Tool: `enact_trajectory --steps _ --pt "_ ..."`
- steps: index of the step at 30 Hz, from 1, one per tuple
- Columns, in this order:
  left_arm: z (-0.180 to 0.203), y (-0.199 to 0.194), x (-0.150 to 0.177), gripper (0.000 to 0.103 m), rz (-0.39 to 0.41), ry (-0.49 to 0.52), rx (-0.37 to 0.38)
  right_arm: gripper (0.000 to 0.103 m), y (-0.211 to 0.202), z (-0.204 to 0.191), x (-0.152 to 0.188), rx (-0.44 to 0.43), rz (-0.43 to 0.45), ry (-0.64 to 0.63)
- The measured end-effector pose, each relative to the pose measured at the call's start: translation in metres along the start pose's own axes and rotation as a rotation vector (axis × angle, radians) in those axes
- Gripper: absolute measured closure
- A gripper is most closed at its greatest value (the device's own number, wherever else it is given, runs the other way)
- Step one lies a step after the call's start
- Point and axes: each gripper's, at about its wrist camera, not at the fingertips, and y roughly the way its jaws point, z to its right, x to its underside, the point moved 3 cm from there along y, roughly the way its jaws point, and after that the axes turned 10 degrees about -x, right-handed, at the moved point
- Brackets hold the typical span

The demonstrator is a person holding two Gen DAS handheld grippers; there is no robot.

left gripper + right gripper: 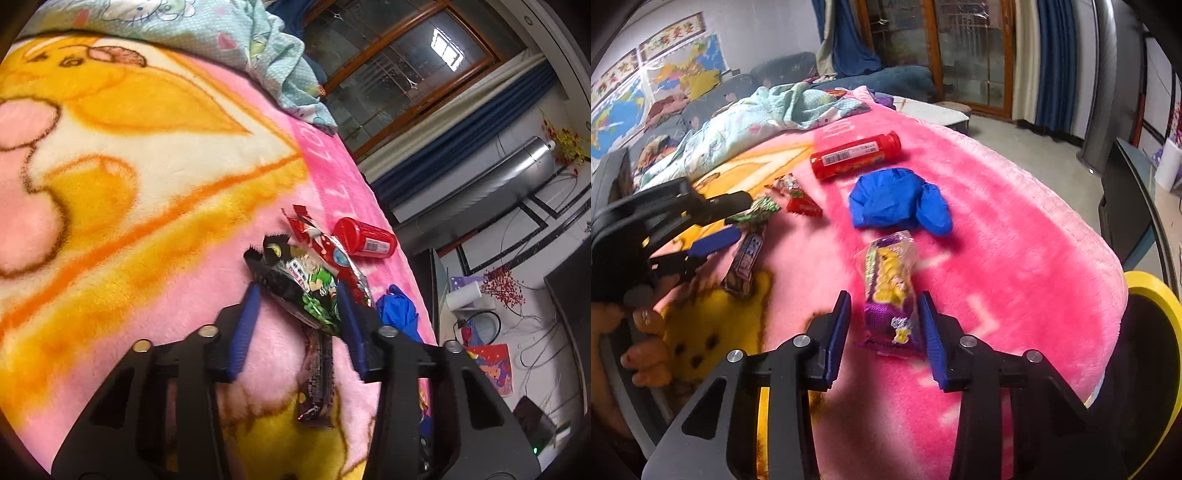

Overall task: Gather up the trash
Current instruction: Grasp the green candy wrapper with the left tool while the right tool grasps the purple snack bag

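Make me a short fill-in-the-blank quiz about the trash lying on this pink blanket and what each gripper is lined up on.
1. The right gripper straddles a snack packet coloured yellow and ____.
2. The red tube lies on its ____.
3. The crumpled glove beside the tube is ____.
4. The left gripper straddles a black and ____ wrapper.

Missing words: purple; side; blue; green

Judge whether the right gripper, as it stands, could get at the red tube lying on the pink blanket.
Probably not directly: the purple snack packet sits between the right gripper fingers, and the crumpled blue glove lies between it and the red tube. It would need to go over or round them.
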Motion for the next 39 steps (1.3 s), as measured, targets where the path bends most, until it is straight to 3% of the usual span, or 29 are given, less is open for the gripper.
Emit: enact_trajectory --steps 5,10,22,39 --pt "-0.006 0.000 -0.001 0.089 -0.004 -0.016 0.005 0.074 -0.004 -0.004 0.006 -0.014 -0.004 -0.007" --pt "-0.006 -0.008 0.000 0.094 0.011 -0.007 0.025 0.075 -0.008 -0.017 0.011 -0.032 -0.011 -0.048" --pt "0.006 -0.047 0.004 0.097 0.111 0.099 0.025 0.075 -0.023 -0.044 0.015 -0.120 -0.017 -0.115" --pt "0.044 -0.071 0.019 0.098 0.143 0.216 0.080 0.075 -0.062 -0.017 0.002 -0.077 0.046 -0.074"
